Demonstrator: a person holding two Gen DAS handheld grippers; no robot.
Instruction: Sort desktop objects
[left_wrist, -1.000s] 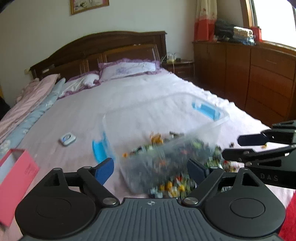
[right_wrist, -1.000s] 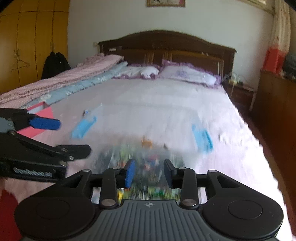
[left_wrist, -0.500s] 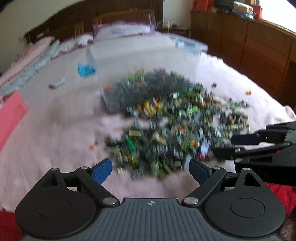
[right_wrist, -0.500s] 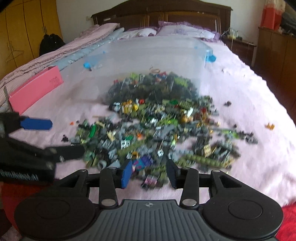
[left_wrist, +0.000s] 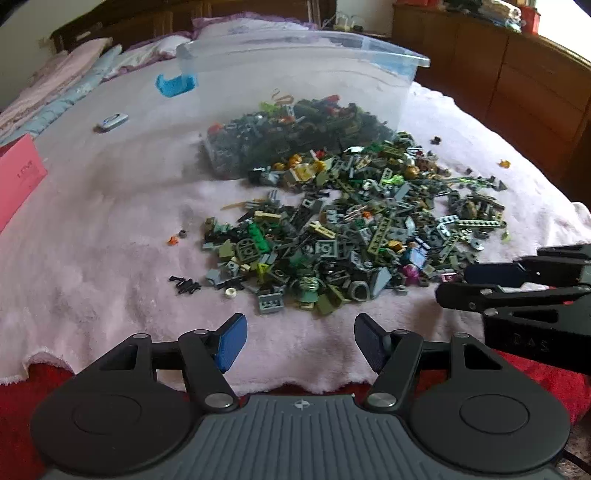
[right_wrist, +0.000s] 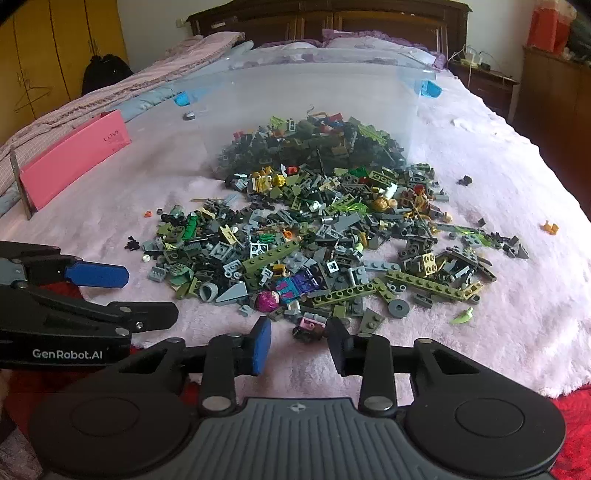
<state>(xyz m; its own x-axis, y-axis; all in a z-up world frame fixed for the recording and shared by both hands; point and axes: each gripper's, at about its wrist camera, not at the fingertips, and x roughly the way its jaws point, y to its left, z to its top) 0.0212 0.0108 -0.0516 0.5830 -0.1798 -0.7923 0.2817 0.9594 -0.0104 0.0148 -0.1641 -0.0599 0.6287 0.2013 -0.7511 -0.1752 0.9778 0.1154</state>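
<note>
Bricks spill from tipped bin; we hold left gripper & right gripper w/ jaws apart, empty.

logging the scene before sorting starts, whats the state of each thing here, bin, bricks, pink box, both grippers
clear plastic bin: tipped on its side, mouth toward the cameras, some bricks inside
brick pile: spilled from the bin across the pink blanket, unsorted
pink box: on the blanket left of the pile, apart from it
left gripper: open, empty
right gripper: open, empty, at the pile's near edge

A pink box stands left on the blanket, possibly open-topped.
</note>
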